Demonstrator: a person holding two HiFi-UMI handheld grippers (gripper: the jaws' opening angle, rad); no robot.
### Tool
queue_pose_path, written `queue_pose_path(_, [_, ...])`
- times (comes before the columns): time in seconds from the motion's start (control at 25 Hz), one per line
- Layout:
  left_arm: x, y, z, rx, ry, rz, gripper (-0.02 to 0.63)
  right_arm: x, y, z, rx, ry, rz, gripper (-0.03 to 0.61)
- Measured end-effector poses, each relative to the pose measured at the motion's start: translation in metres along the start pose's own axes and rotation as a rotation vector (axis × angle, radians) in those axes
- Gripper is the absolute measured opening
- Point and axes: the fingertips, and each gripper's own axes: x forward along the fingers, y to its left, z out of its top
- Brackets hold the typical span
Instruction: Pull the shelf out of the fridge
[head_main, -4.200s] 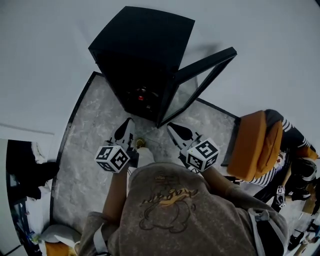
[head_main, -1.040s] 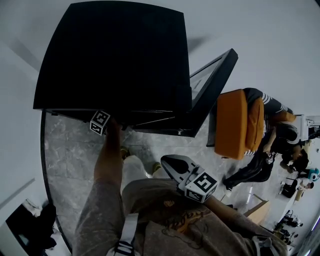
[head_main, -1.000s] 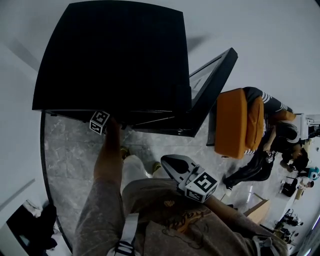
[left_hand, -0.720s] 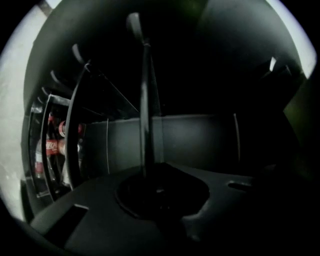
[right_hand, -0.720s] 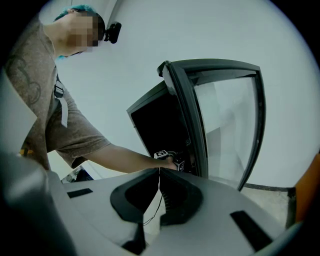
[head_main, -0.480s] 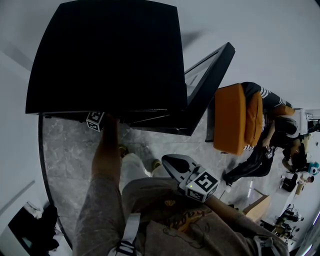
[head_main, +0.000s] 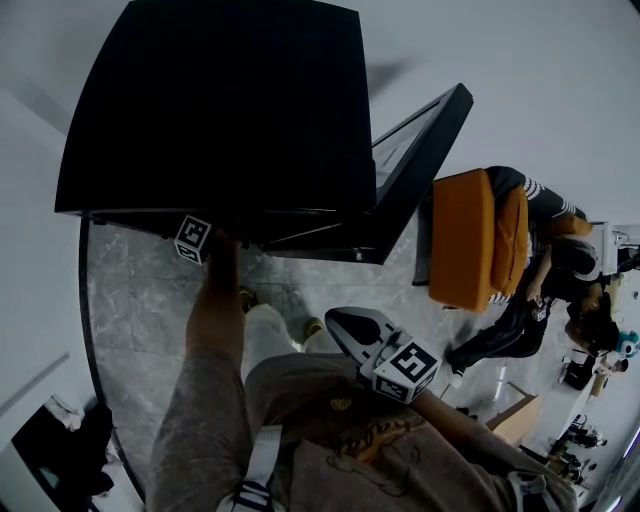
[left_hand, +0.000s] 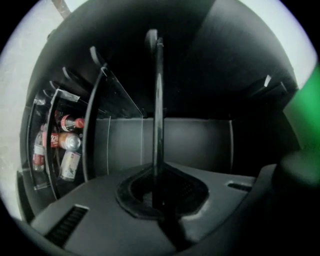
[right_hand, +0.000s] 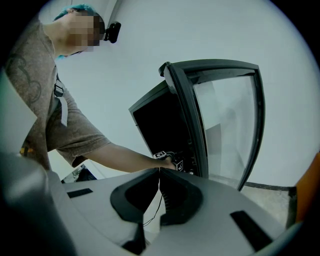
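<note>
Reaching into the open fridge (head_main: 220, 100), the left gripper (left_hand: 159, 175) has just been closing its jaws, and they now clench a thin dark bar, seen edge-on in the gloom. It is most likely the front rim of the shelf (left_hand: 158, 100), which sits fully inside the cabinet, with bottles and cans (left_hand: 65, 145) stored farther in to one side. The right gripper (right_hand: 159, 172) waits outside the fridge, near its swung-open glass door (head_main: 410, 170), jaws pressed together on nothing. The grasping step looks complete and the pull has not begun. The next move calls for a straight, level draw out through the fridge's mouth, keeping the shelf square to its side rails so it does not bind.
</note>
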Motion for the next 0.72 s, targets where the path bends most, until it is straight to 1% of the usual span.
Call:
queue_pose_path(0.24, [-0.026, -0.001, 0.0, -0.008, -0.001, -0.018, 0.017, -0.003, 0.006, -0.007, -0.012, -0.001, 0.02, 0.021])
queue_pose_path(0.48, [-0.049, 0.001, -0.003, -0.006, -0.004, -0.016, 0.017, -0.002, 0.008, -0.008, -0.028, 0.003, 0.063, 0.021])
queue_pose_path(0.72, [-0.078, 0.004, -0.007, 0.002, -0.012, -0.021, 0.017, -0.009, 0.008, -0.009, -0.045, 0.001, 0.088, 0.021])
